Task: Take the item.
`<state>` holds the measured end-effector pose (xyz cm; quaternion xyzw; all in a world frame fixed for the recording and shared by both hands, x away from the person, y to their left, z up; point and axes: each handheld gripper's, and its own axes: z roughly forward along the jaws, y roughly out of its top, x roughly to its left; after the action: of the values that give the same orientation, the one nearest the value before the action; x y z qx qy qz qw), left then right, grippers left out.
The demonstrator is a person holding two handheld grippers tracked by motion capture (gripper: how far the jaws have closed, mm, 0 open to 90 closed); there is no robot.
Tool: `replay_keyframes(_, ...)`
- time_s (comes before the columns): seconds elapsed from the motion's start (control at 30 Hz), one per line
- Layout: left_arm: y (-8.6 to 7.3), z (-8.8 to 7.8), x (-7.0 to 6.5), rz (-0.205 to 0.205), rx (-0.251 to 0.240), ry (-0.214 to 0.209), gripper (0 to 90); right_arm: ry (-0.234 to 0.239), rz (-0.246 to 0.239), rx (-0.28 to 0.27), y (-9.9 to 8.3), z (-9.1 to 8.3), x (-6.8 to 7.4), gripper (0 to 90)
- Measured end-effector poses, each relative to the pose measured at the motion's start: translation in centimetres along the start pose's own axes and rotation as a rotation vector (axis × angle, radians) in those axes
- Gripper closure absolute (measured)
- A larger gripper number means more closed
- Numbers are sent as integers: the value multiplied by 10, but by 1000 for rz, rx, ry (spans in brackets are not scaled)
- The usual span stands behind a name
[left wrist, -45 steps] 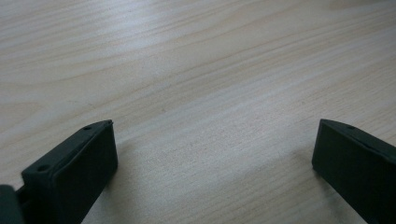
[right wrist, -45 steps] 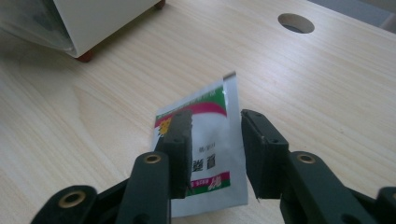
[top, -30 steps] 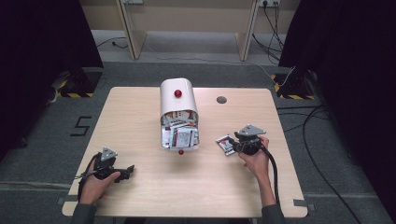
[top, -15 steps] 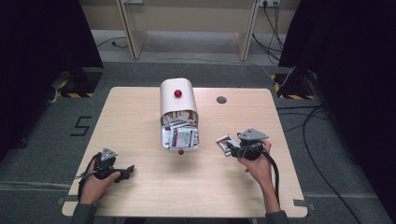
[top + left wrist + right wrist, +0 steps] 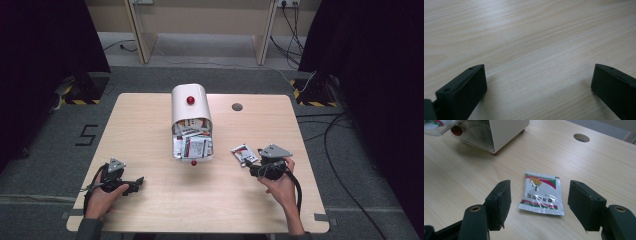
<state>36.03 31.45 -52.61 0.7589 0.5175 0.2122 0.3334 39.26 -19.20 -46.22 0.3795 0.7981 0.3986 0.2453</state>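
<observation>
A white round-topped box [image 5: 190,107] with a red knob lies at the table's middle, its clear door [image 5: 192,150] open and several sachets [image 5: 192,140] inside. One white, red and green sachet [image 5: 244,153] [image 5: 542,193] lies flat on the table to its right. My right gripper [image 5: 253,170] [image 5: 539,185] hovers just behind that sachet. Its jaws have just been opening and stand apart, touching nothing. My left gripper [image 5: 136,185] [image 5: 539,67] rests at the front left, jaws wide over bare wood.
The light wooden table [image 5: 150,115] has a round cable hole [image 5: 237,106] [image 5: 581,137] behind the sachet. The box's corner and clear door [image 5: 471,132] stand at the top left of the right gripper view. Cables run over the grey floor [image 5: 350,150] to the right.
My right gripper has drawn back toward the person and away from the sachet, with its jaws wider apart. The sachet stays flat on the table. The left hand has not moved.
</observation>
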Motion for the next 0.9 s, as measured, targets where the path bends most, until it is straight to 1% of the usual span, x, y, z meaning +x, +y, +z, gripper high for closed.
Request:
replay_keyframes(0.17,0,0,0,-1,0,0,0,-6,3,-14,-7,-13,5,354)
replay_keyframes(0.3,0,0,0,0,0,0,0,-18,18,-18,-17,-24,4,352)
replay_keyframes(0.4,0,0,0,-1,0,0,0,-19,30,-17,-25,-31,3,352)
replay_keyframes(0.53,0,0,0,-1,0,0,0,-28,37,-14,-33,-38,0,350)
replay_keyframes(0.63,0,0,0,-1,0,0,0,-18,46,-14,-38,-42,0,344)
replay_keyframes(0.73,0,0,0,0,0,0,0,-12,43,-9,-42,-43,1,335)
replay_keyframes(0.9,0,0,0,0,0,0,0,-24,54,-10,-46,-47,2,302)
